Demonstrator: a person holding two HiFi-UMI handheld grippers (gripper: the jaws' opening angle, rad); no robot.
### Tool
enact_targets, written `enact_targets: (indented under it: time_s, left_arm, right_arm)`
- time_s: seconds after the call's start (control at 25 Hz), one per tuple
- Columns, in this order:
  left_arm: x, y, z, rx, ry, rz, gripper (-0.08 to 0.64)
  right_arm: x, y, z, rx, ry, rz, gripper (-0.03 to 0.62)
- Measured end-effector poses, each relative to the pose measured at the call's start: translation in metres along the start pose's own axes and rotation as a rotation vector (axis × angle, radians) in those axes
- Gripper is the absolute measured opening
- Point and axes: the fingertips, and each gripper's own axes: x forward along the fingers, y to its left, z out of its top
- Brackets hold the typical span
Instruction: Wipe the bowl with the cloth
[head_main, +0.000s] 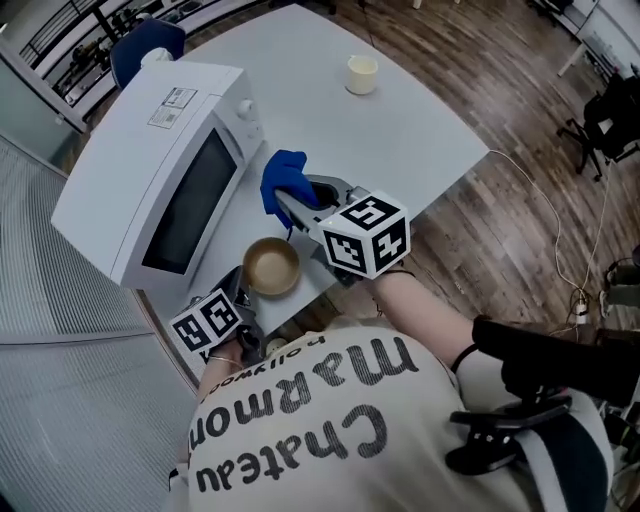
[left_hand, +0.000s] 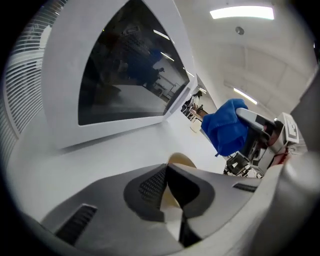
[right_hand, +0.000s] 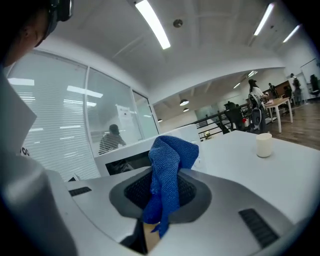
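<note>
Left claw (left_hand: 168, 180) clamped on the bowl (head_main: 271, 266) rim, steadying it before the microwave (head_main: 150, 180) door. My right claw (right_hand: 162, 195) pinches the blue cloth (right_hand: 167, 165) beside the microwave, presumably ready to wipe.

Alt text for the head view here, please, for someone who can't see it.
Seen from above, the right gripper holds a blue cloth just beyond a tan bowl, whose rim the left gripper grips at the near edge of a white table. A white microwave stands to the left and a pale cup sits at the far side.
</note>
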Motion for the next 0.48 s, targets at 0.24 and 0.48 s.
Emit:
enact_targets:
  time_s: [0.24, 0.48]
  left_arm:
    - [0.023, -0.015, -0.006, -0.008, -0.011, 0.042, 0.005]
    - [0.027, -0.016, -0.009, -0.044, -0.073, 0.052, 0.011]
  right_arm:
    - [-0.027, -0.024, -0.007, -0.003, 0.018, -0.030, 0.063]
    - [-0.044, -0.025, -0.021, -0.017, 0.051, -0.005, 0.063]
